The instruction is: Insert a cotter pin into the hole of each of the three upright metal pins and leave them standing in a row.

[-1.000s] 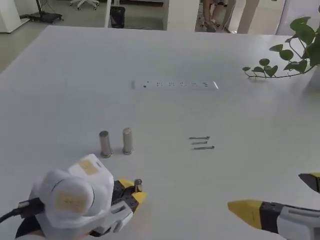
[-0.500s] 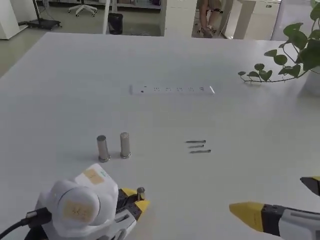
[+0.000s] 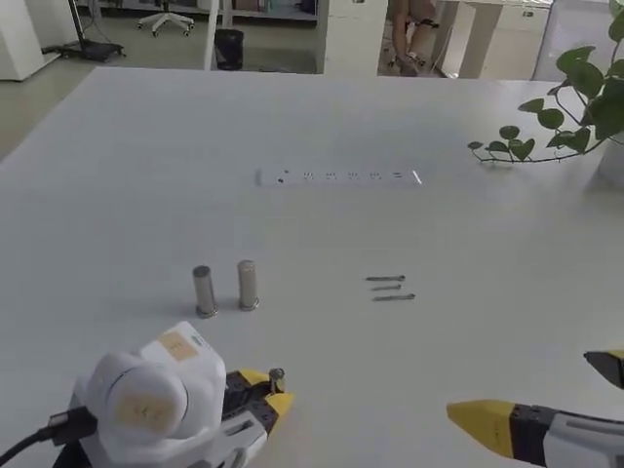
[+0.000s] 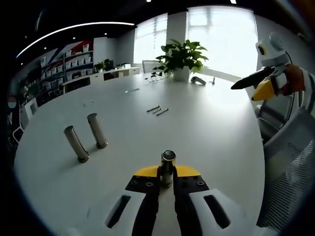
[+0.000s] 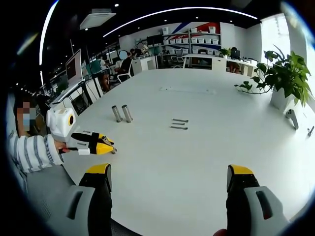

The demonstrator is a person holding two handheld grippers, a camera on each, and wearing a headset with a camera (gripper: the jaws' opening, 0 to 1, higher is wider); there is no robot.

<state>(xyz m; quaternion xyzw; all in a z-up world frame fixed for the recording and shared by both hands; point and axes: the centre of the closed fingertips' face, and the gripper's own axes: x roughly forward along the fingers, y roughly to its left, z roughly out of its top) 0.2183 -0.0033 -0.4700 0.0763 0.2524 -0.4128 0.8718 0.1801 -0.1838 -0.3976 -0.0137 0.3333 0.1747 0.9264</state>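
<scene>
Two metal pins stand upright side by side on the white table. A third metal pin is clamped upright in my left gripper, low at the near left; its top shows between the yellow tips. Three cotter pins lie in a short stack to the right of the standing pins, also seen as cotter pins. My right gripper hovers open above the table's near right, its yellow finger empty.
A flush power strip sits mid-table beyond the pins. A trailing green plant stands at the far right edge. Office chairs and desks lie past the table's far edge.
The headset view shifted slightly. My left gripper has sunk a little lower toward the near edge with the pin still in it; the standing pins and cotter pins have not moved.
</scene>
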